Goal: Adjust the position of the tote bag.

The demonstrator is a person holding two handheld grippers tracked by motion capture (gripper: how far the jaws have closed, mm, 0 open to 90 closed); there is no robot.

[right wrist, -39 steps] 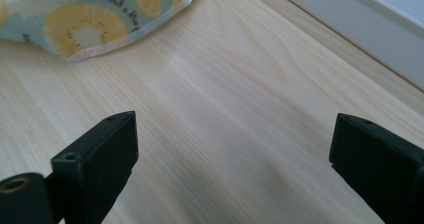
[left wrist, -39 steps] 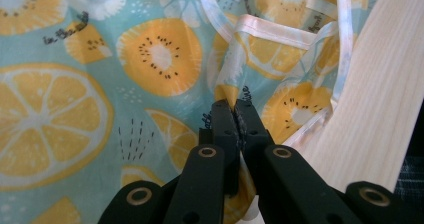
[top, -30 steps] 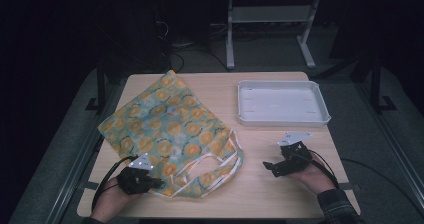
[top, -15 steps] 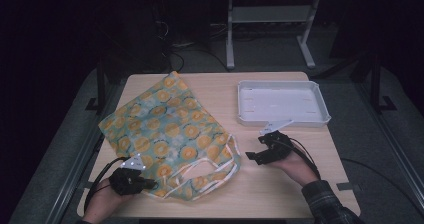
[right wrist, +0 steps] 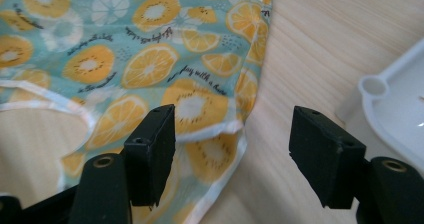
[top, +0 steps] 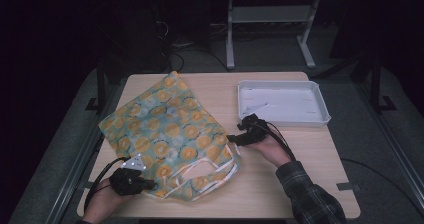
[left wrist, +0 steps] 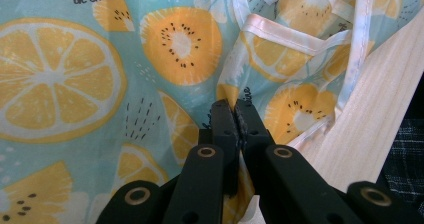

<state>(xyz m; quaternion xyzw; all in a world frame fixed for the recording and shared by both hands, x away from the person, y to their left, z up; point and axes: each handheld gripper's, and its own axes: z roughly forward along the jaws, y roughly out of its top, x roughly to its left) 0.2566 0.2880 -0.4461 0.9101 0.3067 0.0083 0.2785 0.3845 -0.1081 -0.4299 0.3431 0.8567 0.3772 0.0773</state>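
On the wooden table (top: 310, 154), the left gripper (top: 148, 185) pinches the fruit-print bag (top: 165, 134) near the front edge; the right gripper (top: 234, 138), jaws spread but just closing, hovers over the bag's corner.

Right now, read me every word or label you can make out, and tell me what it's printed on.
"in the" – small black script on the fruit-print bag, cut off at the frame's top edge.
"enjoy with a ..." – my best reading of curved script on the bag in the right gripper view; last word blurred.
Other script lines on the bag: too small to read.
White tray: no text.
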